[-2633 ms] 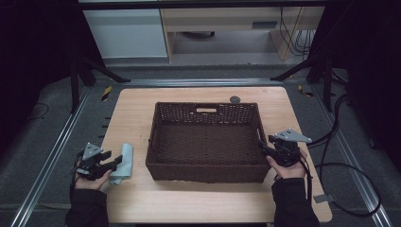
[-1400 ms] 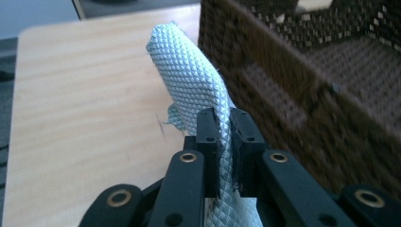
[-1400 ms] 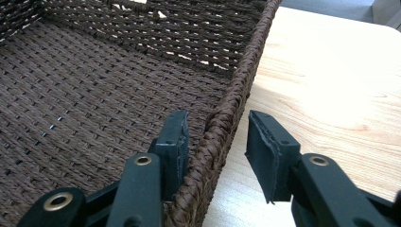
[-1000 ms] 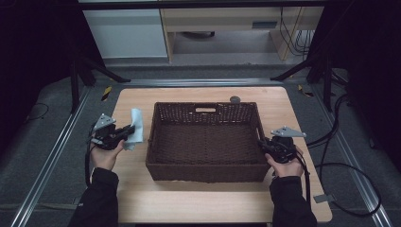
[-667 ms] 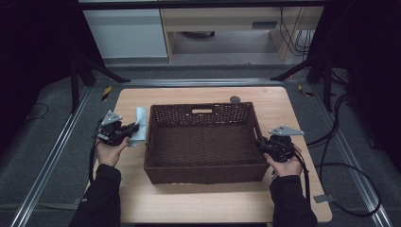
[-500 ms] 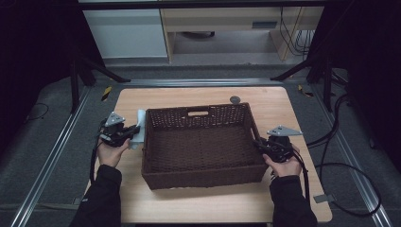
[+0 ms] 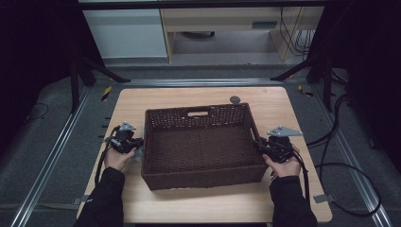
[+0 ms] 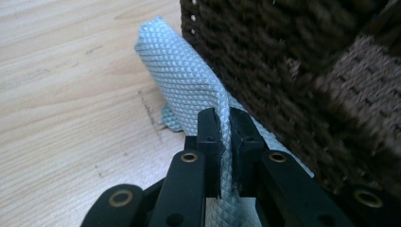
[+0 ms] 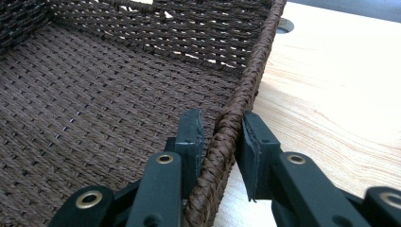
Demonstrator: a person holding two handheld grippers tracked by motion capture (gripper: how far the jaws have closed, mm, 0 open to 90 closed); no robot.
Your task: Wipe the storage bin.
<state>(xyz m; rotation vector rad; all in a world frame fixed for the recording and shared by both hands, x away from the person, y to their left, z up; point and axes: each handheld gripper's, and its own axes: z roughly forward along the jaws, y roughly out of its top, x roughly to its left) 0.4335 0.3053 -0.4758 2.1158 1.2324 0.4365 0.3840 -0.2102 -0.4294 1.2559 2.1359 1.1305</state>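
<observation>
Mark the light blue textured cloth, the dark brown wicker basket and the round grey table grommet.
light blue textured cloth [image 8: 187, 80], left gripper view, upper fold ahead of the jaws
dark brown wicker basket [image 7: 202, 144], high view, woven floor
round grey table grommet [image 7: 234, 100], high view, its centre

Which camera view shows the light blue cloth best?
The left gripper view: the textured light blue cloth fills its centre, pinched in the left hand-held gripper beside the wicker basket. The high view shows only a sliver.
</observation>
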